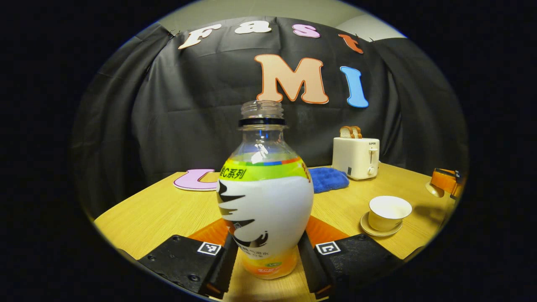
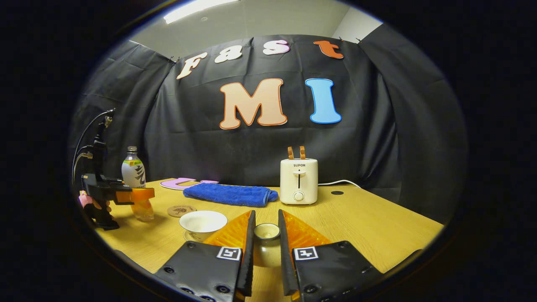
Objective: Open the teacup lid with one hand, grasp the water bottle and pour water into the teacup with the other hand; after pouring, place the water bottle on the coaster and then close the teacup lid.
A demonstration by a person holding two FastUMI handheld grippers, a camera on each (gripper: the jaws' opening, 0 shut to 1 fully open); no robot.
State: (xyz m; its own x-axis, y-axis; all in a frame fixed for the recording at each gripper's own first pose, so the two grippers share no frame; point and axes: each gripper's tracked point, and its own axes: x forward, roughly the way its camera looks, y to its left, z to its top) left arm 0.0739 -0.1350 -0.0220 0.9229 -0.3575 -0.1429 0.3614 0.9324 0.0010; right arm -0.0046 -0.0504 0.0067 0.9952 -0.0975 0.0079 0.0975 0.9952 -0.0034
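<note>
Desk (image 2: 377, 226): wooden; all items below are carried on it.
Water bottle (image 1: 265, 197): uncapped, upright, clamped between both fingers of the left claw (image 1: 265, 262).
Teacup (image 2: 203, 222): uncovered, seated on its saucer.
Teacup lid (image 2: 267, 235): pinched by the right claw (image 2: 266, 243).
Coaster (image 2: 181, 210): just behind the teacup.

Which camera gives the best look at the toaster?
The right gripper view: the toaster faces the camera squarely, with its lever, dial, two bread slices and cord plain. The left gripper view shows it farther off, angled, behind the water bottle.
</note>
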